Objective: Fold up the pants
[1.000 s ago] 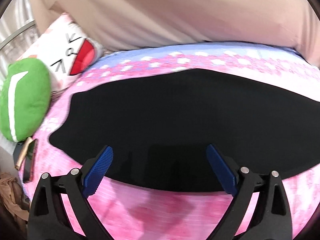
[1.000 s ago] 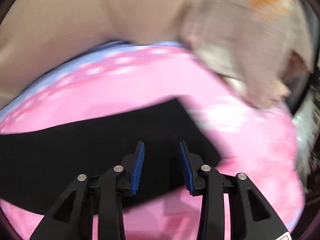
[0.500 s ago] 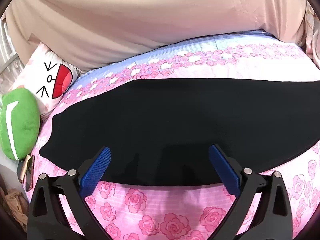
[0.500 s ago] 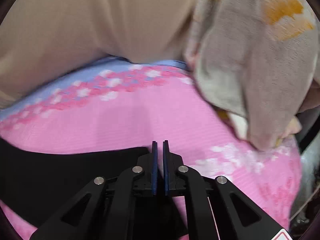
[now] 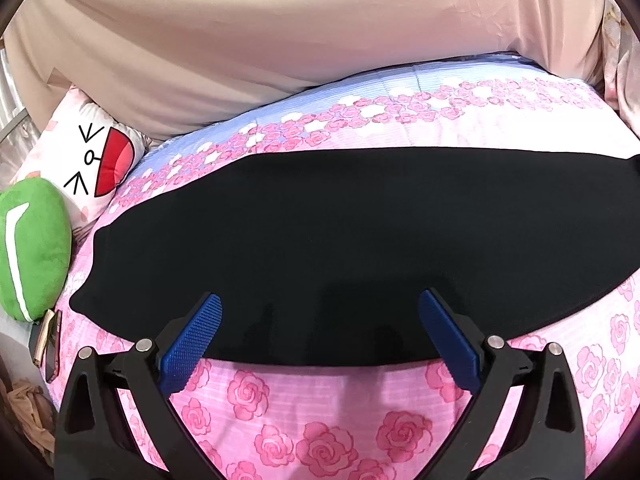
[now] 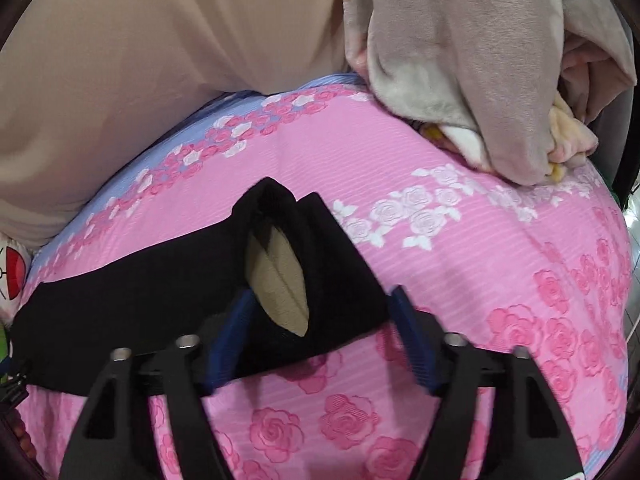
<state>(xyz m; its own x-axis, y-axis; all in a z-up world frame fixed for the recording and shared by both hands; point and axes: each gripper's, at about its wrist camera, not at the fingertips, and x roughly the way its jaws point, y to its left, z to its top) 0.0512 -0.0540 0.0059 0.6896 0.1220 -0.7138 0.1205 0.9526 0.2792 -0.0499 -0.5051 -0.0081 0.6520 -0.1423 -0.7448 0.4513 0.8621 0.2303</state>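
Note:
Black pants [image 5: 340, 240] lie flat and long across the pink rose bedspread [image 5: 320, 420]. My left gripper [image 5: 320, 332] is open and empty, hovering over the pants' near edge. In the right wrist view the pants' end [image 6: 280, 272] is rumpled up, with a beige lining [image 6: 280, 280] showing in a gap. My right gripper [image 6: 320, 332] is open, its fingers on either side of that raised end, holding nothing.
A white face cushion [image 5: 92, 160] and a green plush [image 5: 32, 248] lie at the bed's left end, with a phone [image 5: 50, 344] beside them. A grey blanket [image 6: 480, 60] is heaped at the right end. A beige curtain [image 5: 300, 32] hangs behind.
My right gripper, shut half a second ago at the pants' end, has opened and the end now stands rumpled between its fingers. The left gripper has stayed open over the near edge.

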